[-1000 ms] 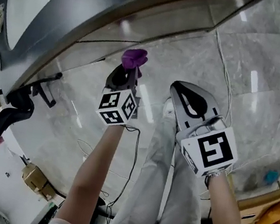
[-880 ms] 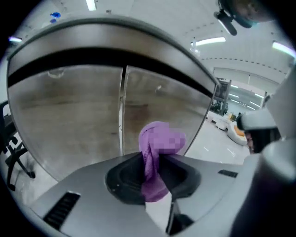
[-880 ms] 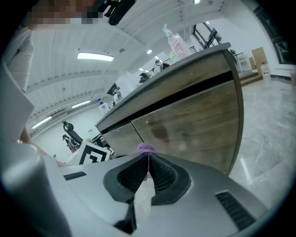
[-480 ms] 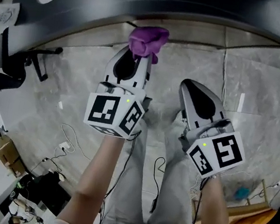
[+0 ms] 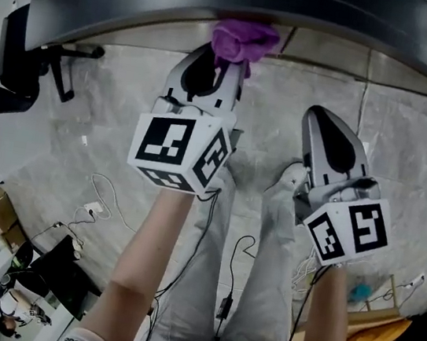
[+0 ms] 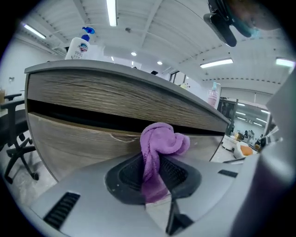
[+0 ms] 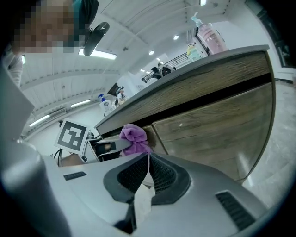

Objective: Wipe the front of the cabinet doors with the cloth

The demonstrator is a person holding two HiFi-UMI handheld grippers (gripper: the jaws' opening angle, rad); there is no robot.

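My left gripper [image 5: 223, 62] is shut on a purple cloth [image 5: 243, 40], whose bunched end pokes out past the jaws. The cloth [image 6: 163, 140] meets the wood-grain cabinet door [image 6: 83, 139] just under the dark gap below the countertop. The right gripper view shows the same cloth [image 7: 133, 134] beside the door front [image 7: 217, 125]. My right gripper [image 5: 326, 136] is shut with nothing in it and hangs back from the doors, to the right of the left one.
A dark countertop edge [image 5: 143, 4] overhangs the doors. A spray bottle [image 6: 79, 44] and a pink bottle [image 7: 212, 37] stand on the counter. An office chair [image 5: 23, 58] stands to the left; cables [image 5: 105, 205] lie on the marble floor.
The left gripper has carried the cloth forward and up to the cabinet front under the counter. The right gripper has followed slightly, staying shut.
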